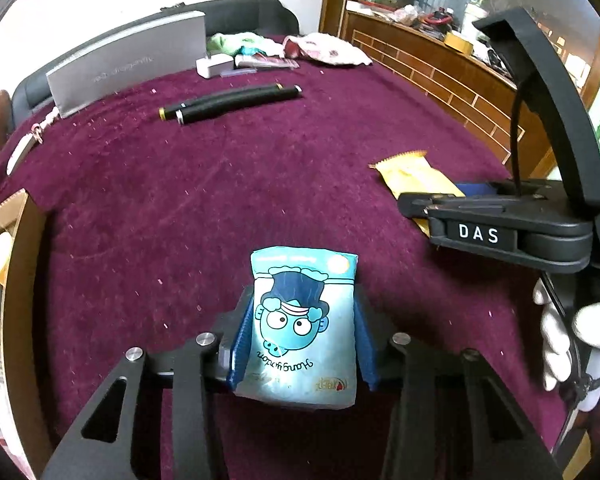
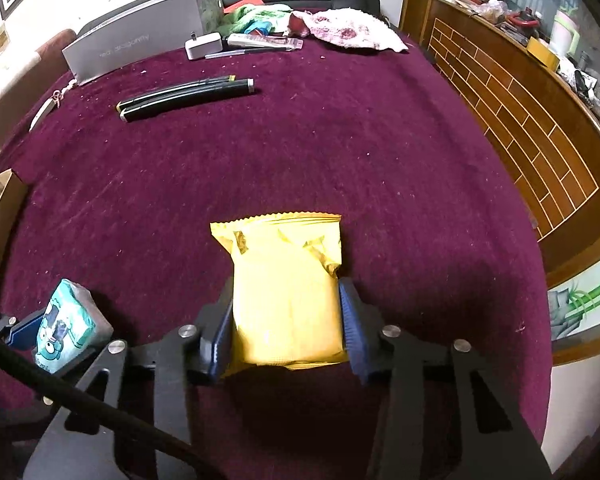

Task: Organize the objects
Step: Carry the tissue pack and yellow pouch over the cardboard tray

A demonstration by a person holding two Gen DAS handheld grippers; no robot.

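**Two snack packets clamped, both soft enough to slip**

The left gripper (image 1: 302, 330) is closed on a blue cartoon packet (image 1: 300, 320), its pads pressing both sides, low over the maroon tablecloth (image 1: 260, 184). Beside it, the right gripper (image 2: 286, 320) pinches a yellow packet (image 2: 284, 288); whether its right pad bites firmly is hard to tell. Either pouch could crumple and slide free if lifted fast. Farther off lie two black tubes (image 2: 184, 96) and a grey box (image 2: 136, 48), which a wide swing might knock.
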